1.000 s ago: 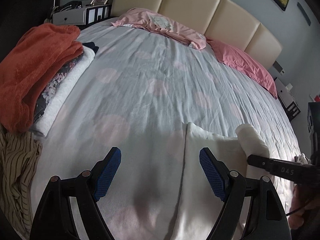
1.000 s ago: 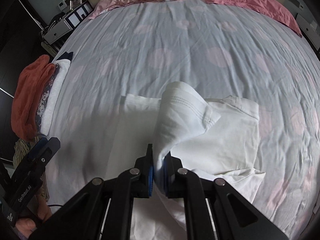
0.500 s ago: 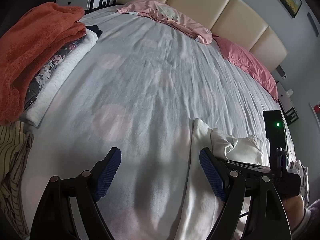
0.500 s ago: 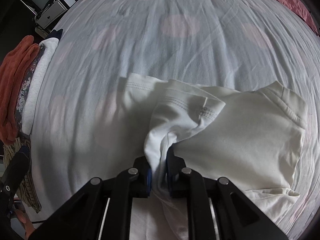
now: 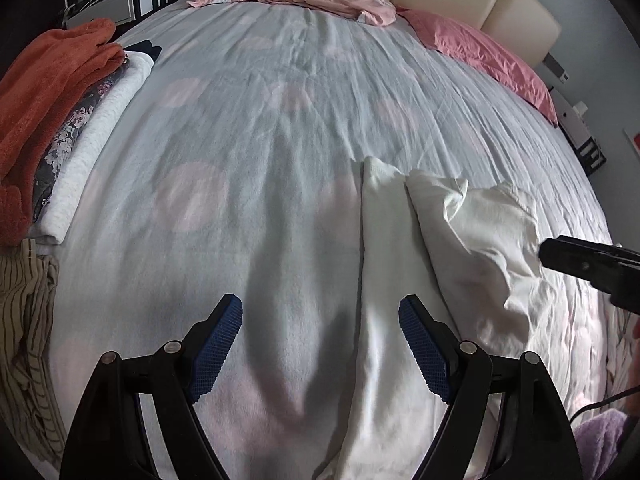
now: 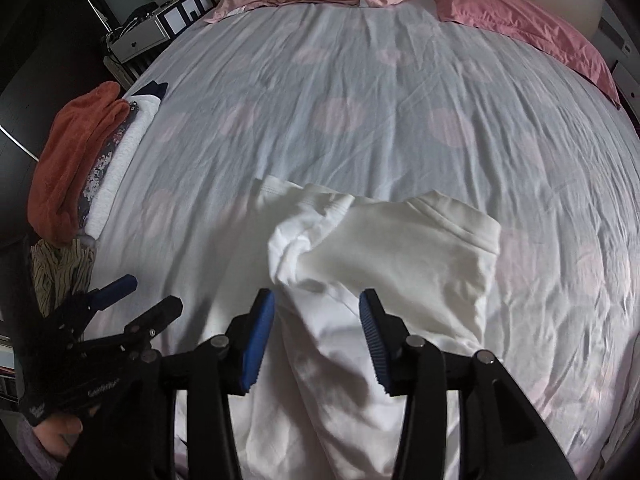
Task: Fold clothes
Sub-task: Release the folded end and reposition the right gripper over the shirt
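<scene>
A white garment [image 6: 400,256] lies partly folded on the pale bed sheet [image 6: 360,92], one sleeve turned over onto its body. My right gripper [image 6: 316,336] stands open just above the garment's near part, with cloth lying between the fingers but not pinched. In the left wrist view the same white garment [image 5: 460,236] lies to the right, and my left gripper [image 5: 320,348] is open over the bare sheet at the garment's left edge, holding nothing. The right gripper's black body [image 5: 592,264] shows at that view's right edge.
A stack of folded clothes [image 5: 60,120], orange on top, sits at the bed's left edge, with a striped garment [image 5: 24,320] below it. Pink pillows [image 6: 520,28] line the headboard. A nightstand [image 6: 156,32] stands at the far left. A hand [image 6: 52,432] holds the left gripper.
My right gripper has opened and let go of the white sleeve, which now lies folded over the garment. The left gripper stayed open, shifting slightly.
</scene>
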A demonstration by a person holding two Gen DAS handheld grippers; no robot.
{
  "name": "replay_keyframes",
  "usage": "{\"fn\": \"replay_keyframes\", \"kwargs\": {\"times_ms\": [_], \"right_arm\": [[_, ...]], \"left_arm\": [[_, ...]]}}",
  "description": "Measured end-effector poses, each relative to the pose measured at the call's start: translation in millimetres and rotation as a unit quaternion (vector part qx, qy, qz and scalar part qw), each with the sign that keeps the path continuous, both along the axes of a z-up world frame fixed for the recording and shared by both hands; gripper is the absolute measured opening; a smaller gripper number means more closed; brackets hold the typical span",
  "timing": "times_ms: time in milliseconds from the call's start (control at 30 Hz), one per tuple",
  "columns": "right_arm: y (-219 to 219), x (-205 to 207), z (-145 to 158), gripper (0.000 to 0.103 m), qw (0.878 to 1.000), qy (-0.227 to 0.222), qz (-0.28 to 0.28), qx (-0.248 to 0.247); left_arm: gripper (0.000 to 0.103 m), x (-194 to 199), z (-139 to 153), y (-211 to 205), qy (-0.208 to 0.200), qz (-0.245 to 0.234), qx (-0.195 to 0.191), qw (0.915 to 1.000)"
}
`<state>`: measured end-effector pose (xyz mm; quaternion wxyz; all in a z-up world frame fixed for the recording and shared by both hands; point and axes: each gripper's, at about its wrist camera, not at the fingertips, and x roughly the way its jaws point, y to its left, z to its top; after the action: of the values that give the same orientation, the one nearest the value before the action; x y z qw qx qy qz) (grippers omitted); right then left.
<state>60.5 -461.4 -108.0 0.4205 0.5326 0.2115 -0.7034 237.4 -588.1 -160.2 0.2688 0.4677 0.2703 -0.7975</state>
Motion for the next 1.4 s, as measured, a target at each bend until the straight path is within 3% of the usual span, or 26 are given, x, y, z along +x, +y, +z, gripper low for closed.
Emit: {"fn": "replay_keyframes", "kwargs": {"times_ms": [167,333,500,633,767,833,1033,1167,1400], "right_arm": [[71,-20,0,0.043,1.000,0.004,-0.031,-0.003],[123,-53,-28,0.043,0.995,-0.029,-0.093,-0.016],[144,-88,-66,0.043,0.982,-0.106,-0.148,-0.057],[145,-106,-84,0.042,0.974,-0.136,-0.156,-0.092],[147,-110,-86,0.016,0.968,-0.158,-0.145,-0.127],[149,-101,-73,0.006,0.970,-0.146,-0.129,-0.144],[143,-49,-9,0.005,0.970,-0.114,-0.052,-0.211],[130,5,21,0.005,0.969,-0.103,0.006,-0.225],[104,101,22,0.005,0.958,-0.126,0.096,-0.241]], "left_arm": [[0.082,-3,2,26,-0.024,-0.021,-0.006,0.9995],[0.082,0,8,41,-0.031,-0.020,-0.017,0.9992],[0.082,7,5,38,-0.031,-0.004,-0.006,0.9995],[0.082,3,-4,33,-0.038,0.007,0.004,0.9992],[0.082,-2,-7,28,-0.038,0.012,0.012,0.9991],[0.082,-1,-3,29,-0.031,0.012,0.016,0.9993],[0.082,10,8,35,-0.012,0.013,0.029,0.9994],[0.082,28,16,37,0.004,0.030,0.044,0.9986],[0.082,81,23,22,0.063,0.120,0.090,0.9867]]}}
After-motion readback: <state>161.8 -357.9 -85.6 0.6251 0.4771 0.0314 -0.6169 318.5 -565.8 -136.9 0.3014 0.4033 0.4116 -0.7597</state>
